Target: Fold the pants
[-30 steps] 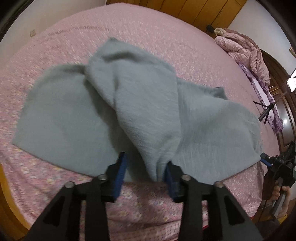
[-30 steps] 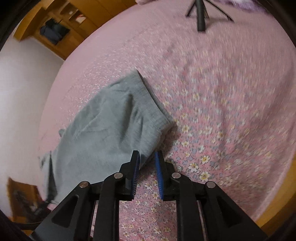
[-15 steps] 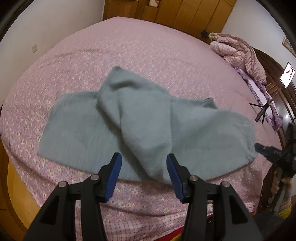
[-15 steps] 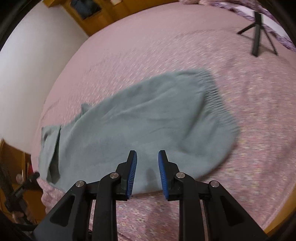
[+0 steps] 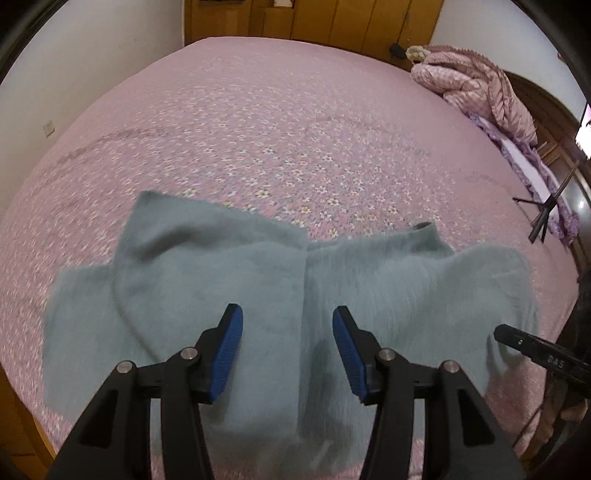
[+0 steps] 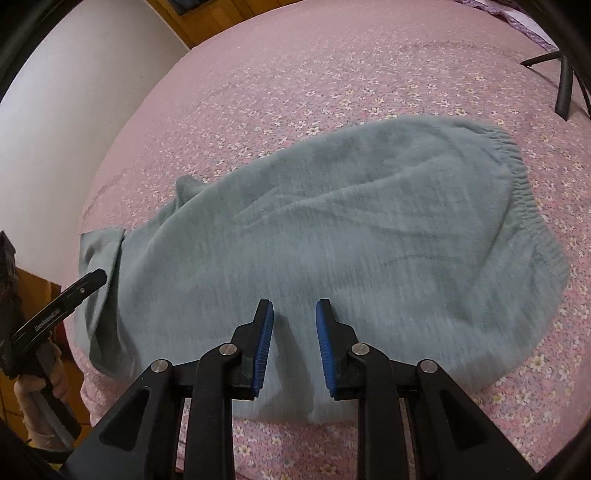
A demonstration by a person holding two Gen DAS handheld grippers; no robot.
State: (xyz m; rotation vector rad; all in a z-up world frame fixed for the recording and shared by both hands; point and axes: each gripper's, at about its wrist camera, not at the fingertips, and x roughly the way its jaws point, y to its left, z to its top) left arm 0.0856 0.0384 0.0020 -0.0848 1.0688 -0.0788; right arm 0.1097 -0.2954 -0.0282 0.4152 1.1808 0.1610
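Observation:
Grey-green pants (image 5: 388, 288) lie flat near the front edge of the pink flowered bedspread (image 5: 295, 122). One leg (image 5: 207, 266) is laid over the rest, its straight edge running down the middle. In the right wrist view the pants (image 6: 369, 229) spread wide, with the elastic waistband (image 6: 517, 177) at the right. My left gripper (image 5: 287, 310) hovers open over the folded leg, nothing between its blue pads. My right gripper (image 6: 295, 302) stands open with a narrow gap over the pants' near edge, pads free of the cloth.
A pink quilt (image 5: 476, 85) is heaped at the bed's far right corner. A black tripod (image 5: 543, 218) stands at the right side of the bed. Wooden cupboards (image 5: 332, 22) line the back wall. A hand (image 6: 55, 373) grips the left tool's handle.
The left gripper let go of the raised leg, opened wider and drew back; the leg now lies flat. The right gripper released the waistband corner and slid along the near edge.

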